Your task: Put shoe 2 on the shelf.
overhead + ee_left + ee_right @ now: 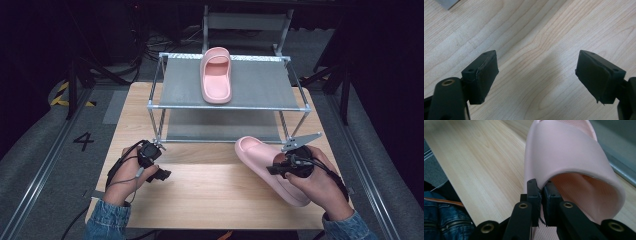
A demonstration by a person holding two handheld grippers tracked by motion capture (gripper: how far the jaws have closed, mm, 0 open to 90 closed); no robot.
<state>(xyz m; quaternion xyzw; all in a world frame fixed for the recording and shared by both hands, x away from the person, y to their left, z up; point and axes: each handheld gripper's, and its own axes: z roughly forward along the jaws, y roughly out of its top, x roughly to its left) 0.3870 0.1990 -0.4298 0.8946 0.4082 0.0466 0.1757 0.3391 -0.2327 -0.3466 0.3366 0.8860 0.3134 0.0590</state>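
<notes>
- R gripper (541,195) clamped on side wall of near pink slipper (571,167), jaws nearly together, one outside the wall, one inside under the strap (right gripper view).
- Same R gripper (280,169) in high view: held by right hand (315,177) at right part of table, grey three-cornered plate on top, over the slipper's mid/heel area.
- Near pink slipper (265,165) lying on wooden table (200,195), right of centre, toe twd rack, heel twd person; whether lifted or resting cannot be told.
- L gripper (536,77) released, jaws wide apart w/ nothing between, bare wood grain below (left gripper view).
- L gripper (159,174) in high view: in left hand (127,172) at left part of table, just in front of rack's front-left leg, cable trailing back along forearm.
- Two grippers well apart, bare stretch of tabletop between.
- Metal rack (227,106) w/ two grey shelves standing at far half of table, front legs close to both hands.
- Second pink slipper (216,75) on top shelf, near middle, lengthwise front to back, opening up.
- Lower shelf seen under top one, grey.
- Denim sleeves (107,220) at bottom edge, both forearms (denim also at lower left of right gripper view).
- Beyond table: grey floor, dark cables behind rack, a "4" mark (83,141) on floor at left.
</notes>
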